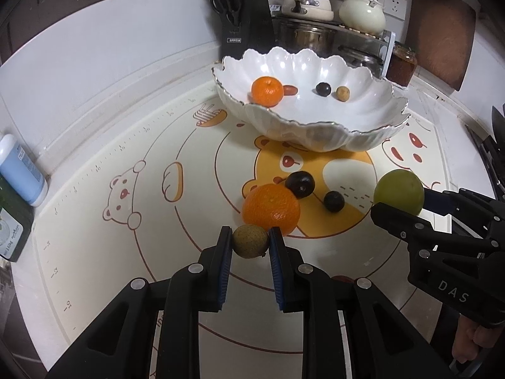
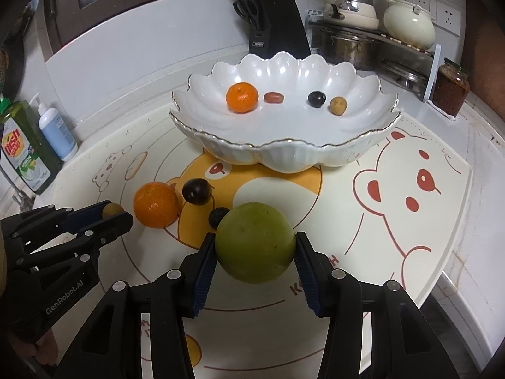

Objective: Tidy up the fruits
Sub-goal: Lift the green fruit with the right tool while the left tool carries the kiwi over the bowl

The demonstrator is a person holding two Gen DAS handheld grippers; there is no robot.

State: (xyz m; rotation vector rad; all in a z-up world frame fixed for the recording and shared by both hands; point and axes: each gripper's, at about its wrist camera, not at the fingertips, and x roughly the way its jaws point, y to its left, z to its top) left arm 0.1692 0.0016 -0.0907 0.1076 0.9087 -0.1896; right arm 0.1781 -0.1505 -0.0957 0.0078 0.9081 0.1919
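Both grippers loaded: left gripper [image 1: 251, 241] clamps a longan [image 1: 250, 241], right gripper [image 2: 255, 246] a green fruit [image 2: 255, 242]. Mid-carry, I'd say; next, over the bowl [image 2: 284, 154] rim, then release.

Bowl [image 2: 284, 151]: white, scalloped, upright on mat; holds a small orange [image 2: 241, 97], red date [image 2: 274, 97], dark plum [image 2: 316, 99], brown longan [image 2: 338, 105].
On mat: big orange [image 2: 155, 204], two dark plums [image 2: 196, 191].
Held: green fruit [image 2: 255, 247], brown longan [image 1: 251, 241].
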